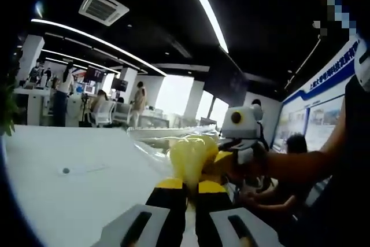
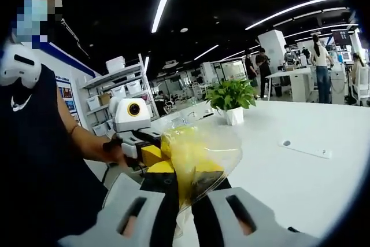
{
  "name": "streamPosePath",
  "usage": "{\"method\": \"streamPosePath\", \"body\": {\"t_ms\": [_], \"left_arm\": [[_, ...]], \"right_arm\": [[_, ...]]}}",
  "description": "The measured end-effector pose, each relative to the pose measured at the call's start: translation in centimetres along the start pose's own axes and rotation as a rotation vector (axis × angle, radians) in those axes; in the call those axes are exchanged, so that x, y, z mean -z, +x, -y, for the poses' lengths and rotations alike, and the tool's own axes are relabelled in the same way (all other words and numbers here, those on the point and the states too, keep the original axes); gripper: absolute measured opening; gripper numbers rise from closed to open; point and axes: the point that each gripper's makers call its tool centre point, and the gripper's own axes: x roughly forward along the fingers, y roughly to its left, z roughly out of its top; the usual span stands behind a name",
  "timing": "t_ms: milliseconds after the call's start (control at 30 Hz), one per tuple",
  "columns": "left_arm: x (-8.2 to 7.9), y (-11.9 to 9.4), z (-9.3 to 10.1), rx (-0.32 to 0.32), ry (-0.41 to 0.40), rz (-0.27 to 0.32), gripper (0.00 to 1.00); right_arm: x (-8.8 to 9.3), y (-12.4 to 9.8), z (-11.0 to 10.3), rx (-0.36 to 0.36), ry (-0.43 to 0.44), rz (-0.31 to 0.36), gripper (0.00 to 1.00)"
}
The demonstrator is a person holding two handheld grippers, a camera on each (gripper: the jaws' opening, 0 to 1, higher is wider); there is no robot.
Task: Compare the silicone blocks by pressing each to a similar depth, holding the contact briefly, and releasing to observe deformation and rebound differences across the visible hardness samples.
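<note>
1. The room around the white table [image 2: 324, 195] is a big open office: dark ceiling with long light strips, shelving with boxes [image 2: 118, 93] beyond the table's far edge, and people standing at desks well back from it.
2. The table is your landmark. It is broad, white and glossy; a potted plant [image 2: 231, 99] stands on it toward the far side, and a small flat strip with a round dot [image 2: 303, 147] lies on its bare surface.
3. You hold a clear plastic bag with yellow contents [image 2: 193, 160] up above the table, not resting on it. I judge these are the silicone samples, still packaged, so no pressing can begin yet.
4. Your right gripper [image 2: 184, 192] has its jaws closed on the bag's lower end, film bunched between the yellow-tipped jaws.
5. Your left gripper [image 1: 188, 192] is likewise clamped on the same bag from the opposite side; in the right gripper view it comes in from the left, beside the bag. 2 opposed grips look like a hold for pulling the film open or steadying it above the table.
6. How many blocks are inside cannot be told; the film blurs them.
</note>
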Motion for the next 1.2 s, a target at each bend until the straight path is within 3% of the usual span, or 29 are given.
{"method": "streamPosePath", "body": {"t_ms": [1200], "left_arm": [[-0.30, -0.77, -0.53, 0.000, -0.009, 0.007, 0.04]], "right_arm": [[-0.36, 0.81, -0.54, 0.035, -0.018, -0.029, 0.00]]}}
